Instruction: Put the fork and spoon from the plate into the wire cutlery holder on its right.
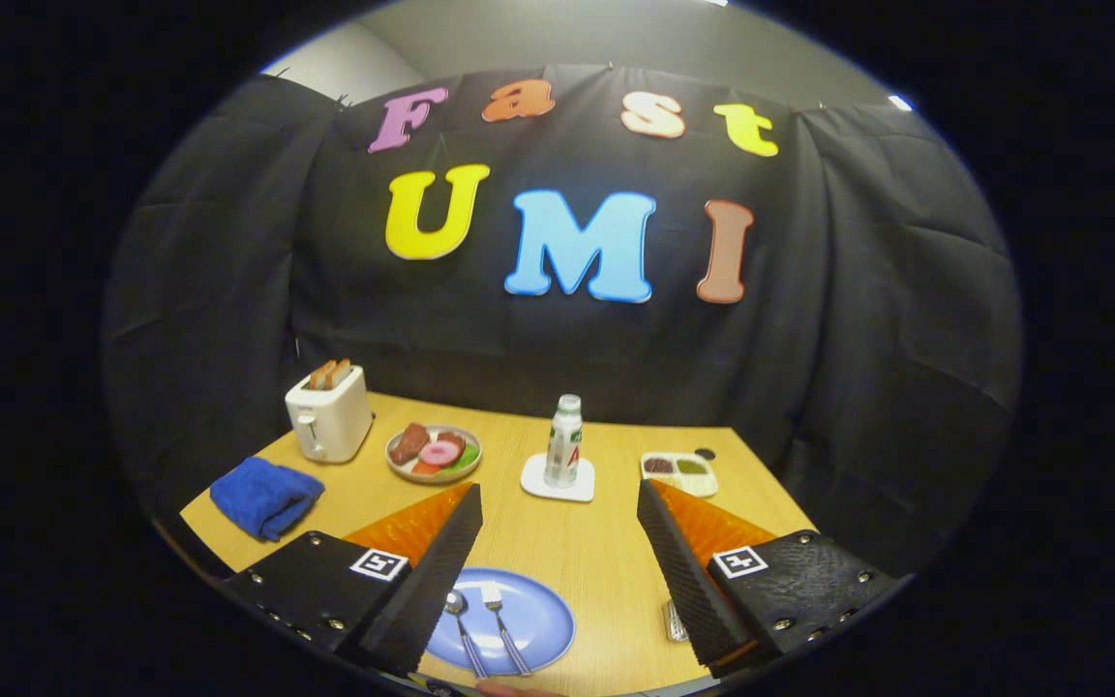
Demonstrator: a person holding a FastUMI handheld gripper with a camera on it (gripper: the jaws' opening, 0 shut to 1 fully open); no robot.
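We hold the gripper (pixel 557 542) level, jaws spread wide apart and empty, both fingers (pixel 432 581) pointing forward.

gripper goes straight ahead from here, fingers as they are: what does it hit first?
Probably the bottle on its white coaster, beyond the open gripper. Bare table lies between; depth is unclear. The fork and spoon lie nearer, below that line.

Bright even light from ceiling lamps (pixel 898 102) overhead, soft faint shadows on the table (pixel 596 542), strong fisheye bending toward the edges, centre sharp, gripper (pixel 557 542) fingers spread wide
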